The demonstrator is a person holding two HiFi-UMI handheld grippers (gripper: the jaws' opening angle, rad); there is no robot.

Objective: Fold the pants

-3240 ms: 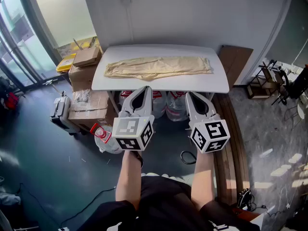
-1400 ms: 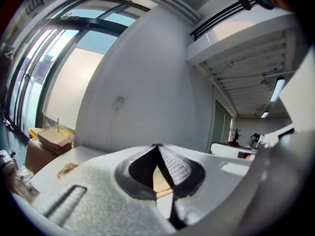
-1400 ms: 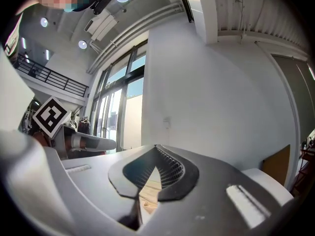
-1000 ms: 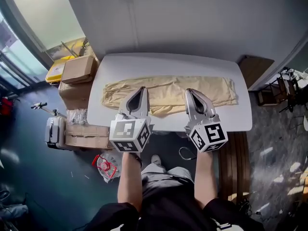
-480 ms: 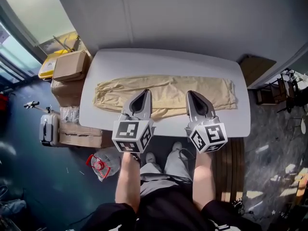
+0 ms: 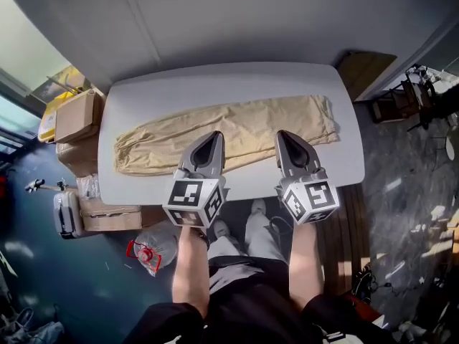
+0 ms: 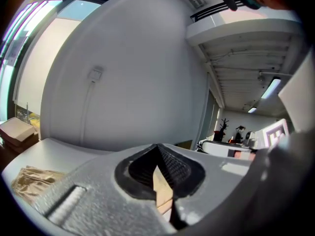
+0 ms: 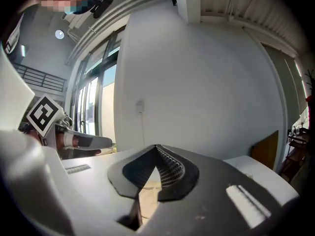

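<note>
Only overhead, pants [image 6: 244,129] full-length on table [image 6: 215,84], left claw [image 6: 214,135] and right claw [image 6: 285,134] closed, empty

I hold two tools, the left tool [image 6: 214,136] and the right tool [image 6: 287,135], at lower centre of the head view. One white surface [image 6: 215,84] fills the middle, with one pair of beige pants [image 6: 251,131] on it. At the left edge I count three cardboard boxes: a top box [image 6: 72,117], a middle box [image 6: 77,156] and a flat box [image 6: 107,219]. At lower left lies one clear plastic jug [image 6: 159,241]. At upper right stands one wooden board [image 6: 362,70].
</note>
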